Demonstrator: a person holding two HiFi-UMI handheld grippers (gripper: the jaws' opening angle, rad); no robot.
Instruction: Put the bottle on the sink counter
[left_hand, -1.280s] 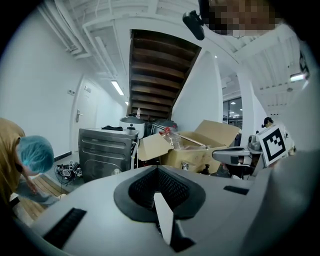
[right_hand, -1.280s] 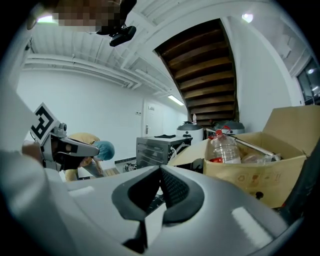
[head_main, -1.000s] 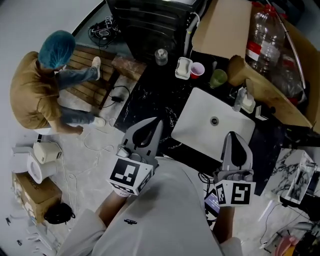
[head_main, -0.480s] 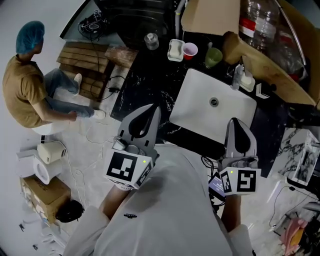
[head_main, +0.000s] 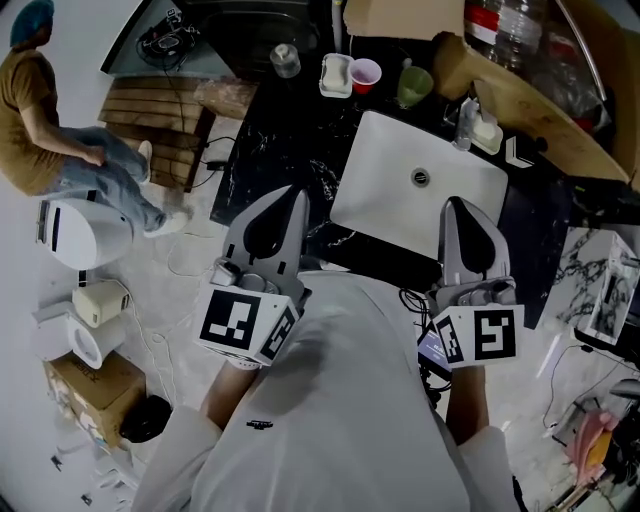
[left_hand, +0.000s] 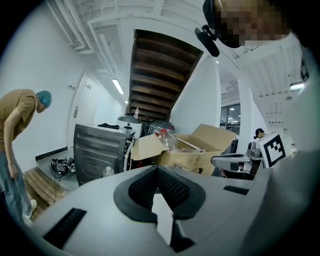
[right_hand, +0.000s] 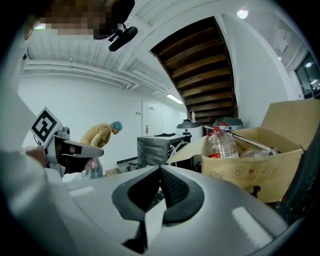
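Hovering both grippers, empty, at the near edge of the sink counter

The left gripper (head_main: 293, 195) and right gripper (head_main: 457, 203) each have their jaws pressed together with nothing between them. Their tips sit near the front corners of the white sink (head_main: 400, 215), which is set in the black marble counter (head_main: 270, 150). The clear plastic bottle (head_main: 520, 20) with a red label lies in the cardboard box (head_main: 400, 18) behind the counter, well apart from both. A pink cup (head_main: 366, 72) and a green cup (head_main: 412, 85) stand beyond the sink.
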